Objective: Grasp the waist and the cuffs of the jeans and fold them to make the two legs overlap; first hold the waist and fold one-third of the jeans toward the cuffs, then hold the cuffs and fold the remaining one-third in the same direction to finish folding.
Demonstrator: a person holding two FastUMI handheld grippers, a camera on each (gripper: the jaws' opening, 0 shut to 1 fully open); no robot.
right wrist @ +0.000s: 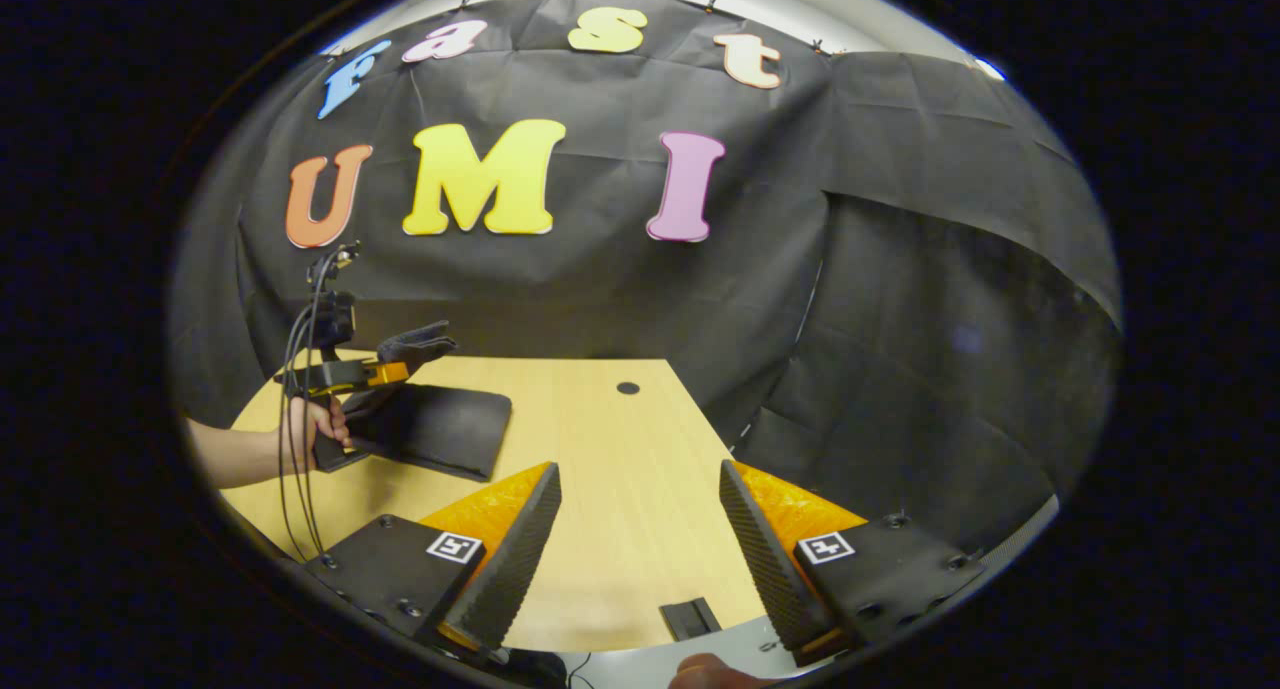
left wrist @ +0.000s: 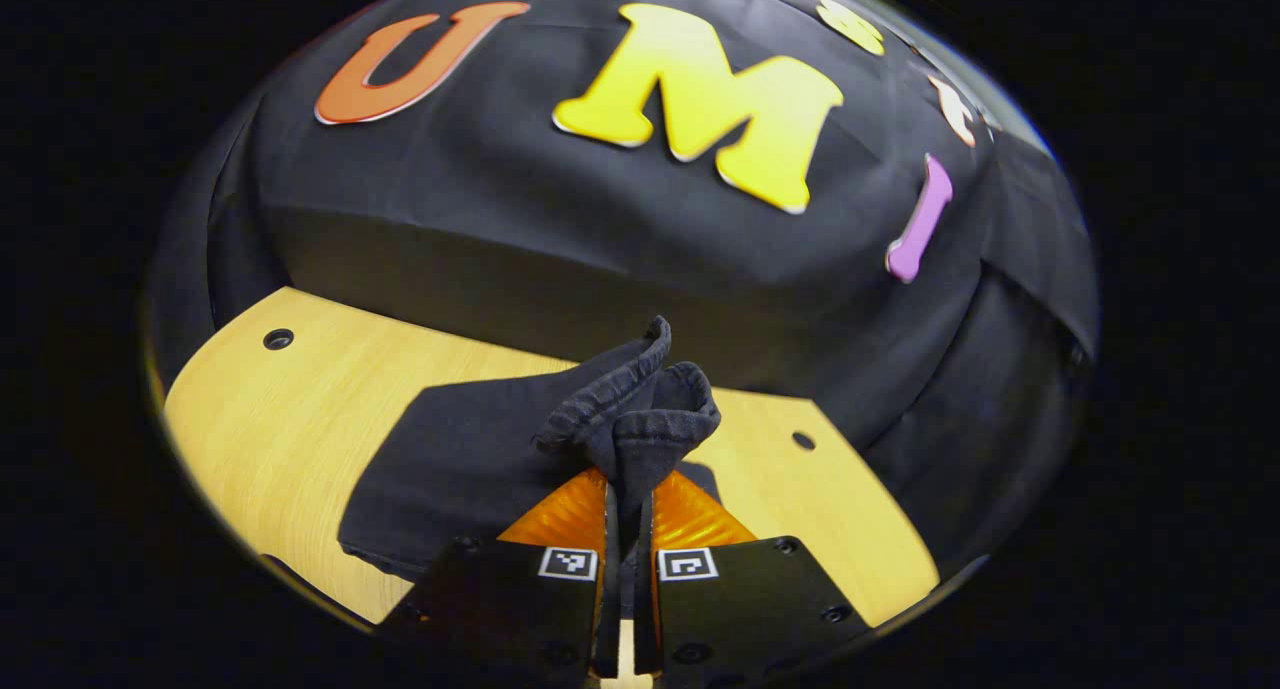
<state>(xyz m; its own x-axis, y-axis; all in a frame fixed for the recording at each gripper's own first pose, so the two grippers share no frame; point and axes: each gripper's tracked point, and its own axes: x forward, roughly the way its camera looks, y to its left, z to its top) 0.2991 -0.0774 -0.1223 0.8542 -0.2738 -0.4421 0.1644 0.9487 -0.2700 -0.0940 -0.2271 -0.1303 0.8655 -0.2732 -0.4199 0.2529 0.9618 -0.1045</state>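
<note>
Left gripper view: left claw (left wrist: 628,514) is clenched on the dark denim jeans' (left wrist: 470,459) bunched cuffs, lifted at 12 o'clock for folding over the pale wooden worktop (left wrist: 290,419); right claw (right wrist: 640,539) gapes idle, released

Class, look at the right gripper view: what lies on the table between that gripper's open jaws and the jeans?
Bare tabletop, seen in the right gripper view. The right gripper is open and apart from the jeans.
</note>
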